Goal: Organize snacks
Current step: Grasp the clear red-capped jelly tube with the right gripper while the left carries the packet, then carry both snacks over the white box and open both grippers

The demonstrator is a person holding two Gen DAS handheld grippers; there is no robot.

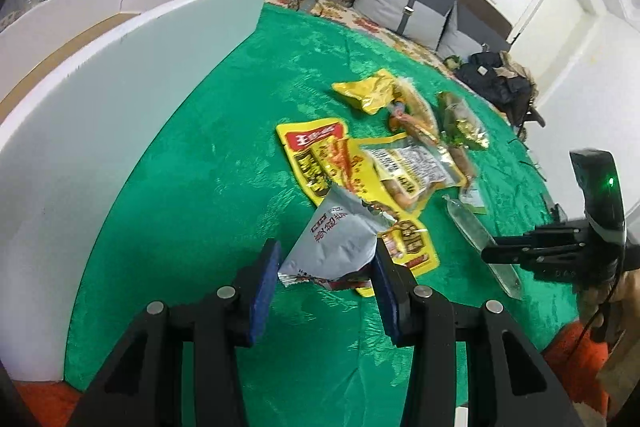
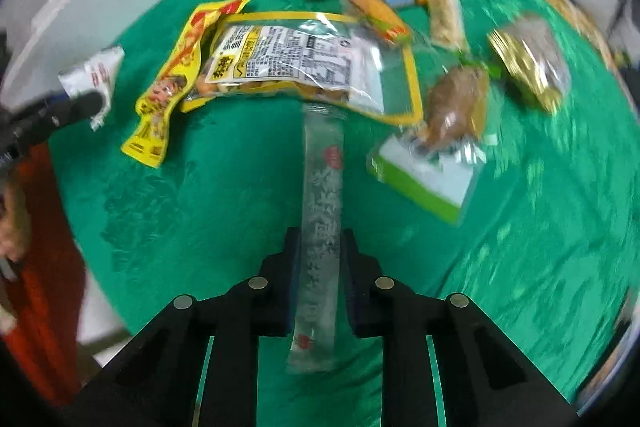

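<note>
Two grippers, each with a snack between its jaws.
Left gripper [image 1: 326, 263] jaws wide, silver pack [image 1: 334, 247] between them, grip unclear; right gripper [image 2: 320, 251] clamped on clear stick [image 2: 322, 203]. Other snacks [image 2: 304, 63] piled on green cloth [image 1: 224, 131] beside white box [image 1: 120, 79].

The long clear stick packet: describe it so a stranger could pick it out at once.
On the green cloth, near the pile of yellow snack bags, look between the right gripper fingers. The long clear stick packet runs straight away from them toward the big yellow-bordered pouch. It alone is narrow, see-through and strip-shaped.
</note>
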